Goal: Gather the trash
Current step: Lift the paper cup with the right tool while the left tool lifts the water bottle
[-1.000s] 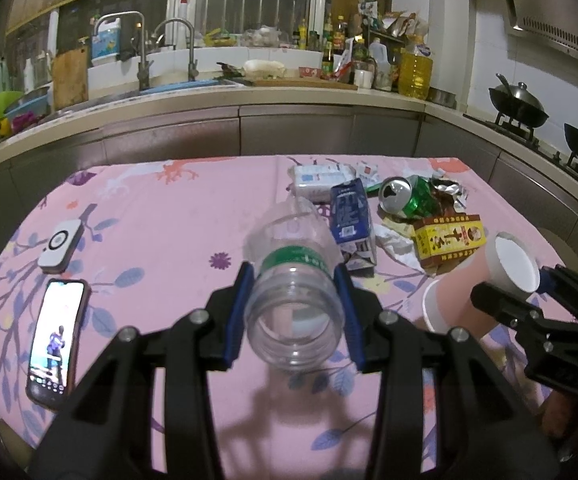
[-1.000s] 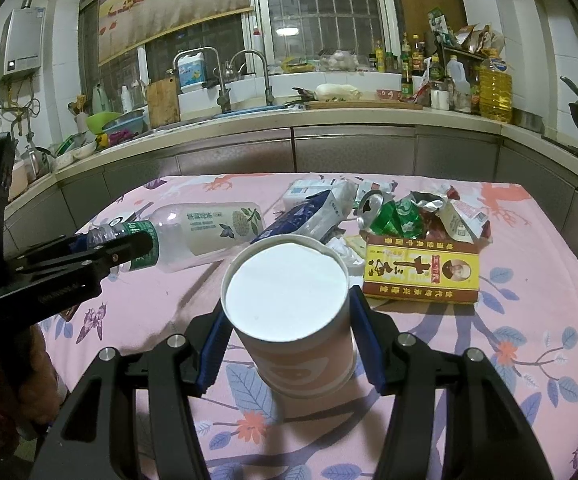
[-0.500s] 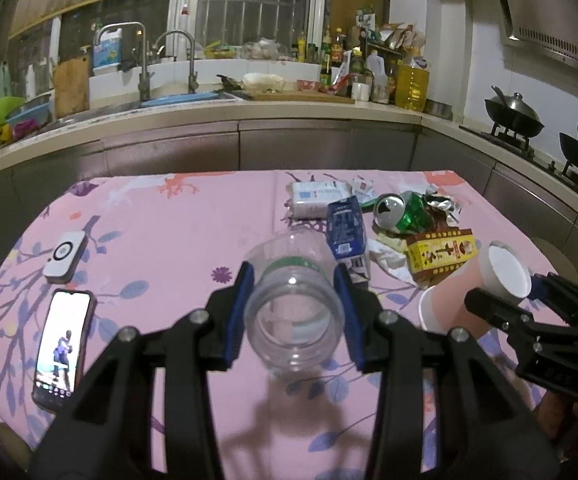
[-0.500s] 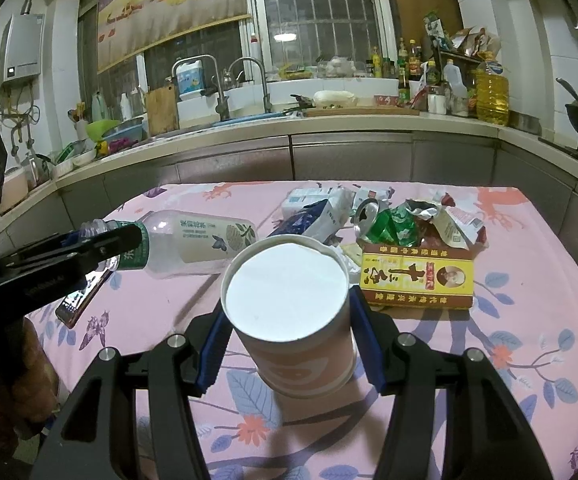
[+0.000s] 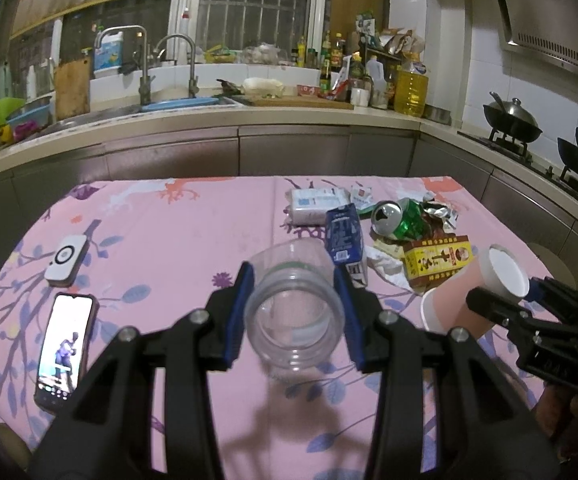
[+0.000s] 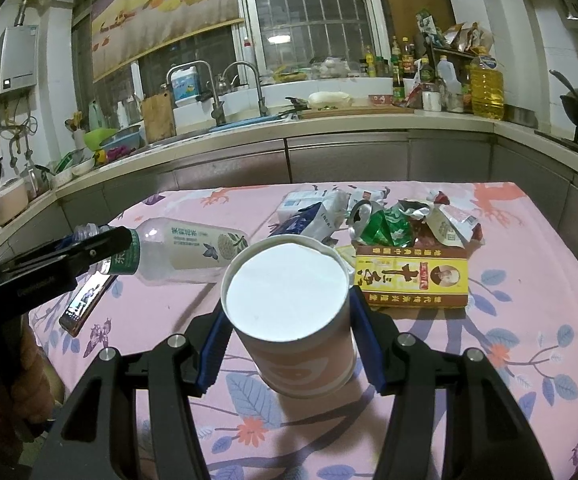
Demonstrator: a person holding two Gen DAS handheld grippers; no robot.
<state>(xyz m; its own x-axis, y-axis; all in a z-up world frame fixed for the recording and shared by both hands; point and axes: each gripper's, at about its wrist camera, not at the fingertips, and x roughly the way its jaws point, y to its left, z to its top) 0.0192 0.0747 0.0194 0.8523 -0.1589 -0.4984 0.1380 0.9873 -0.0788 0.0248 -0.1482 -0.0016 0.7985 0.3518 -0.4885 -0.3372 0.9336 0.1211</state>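
- Two items lifted clear of the pink tablecloth (image 5: 169,232), probably ready to carry away.
- Left gripper (image 5: 293,312) pinching plastic bottle (image 5: 295,320) by its body, base toward camera.
- Right gripper (image 6: 289,320) clamping paper cup (image 6: 289,312) sideways.
- Remaining trash pile (image 6: 401,240) at 1 o'clock from cup.

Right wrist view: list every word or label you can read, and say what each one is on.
"十三" in large black characters: yellow and red box; its smaller print is too small to read.
"茶": green band of the clear plastic bottle; its white label's characters are blurred.
Crushed green can, blue carton, foil wrappers: unreadable.
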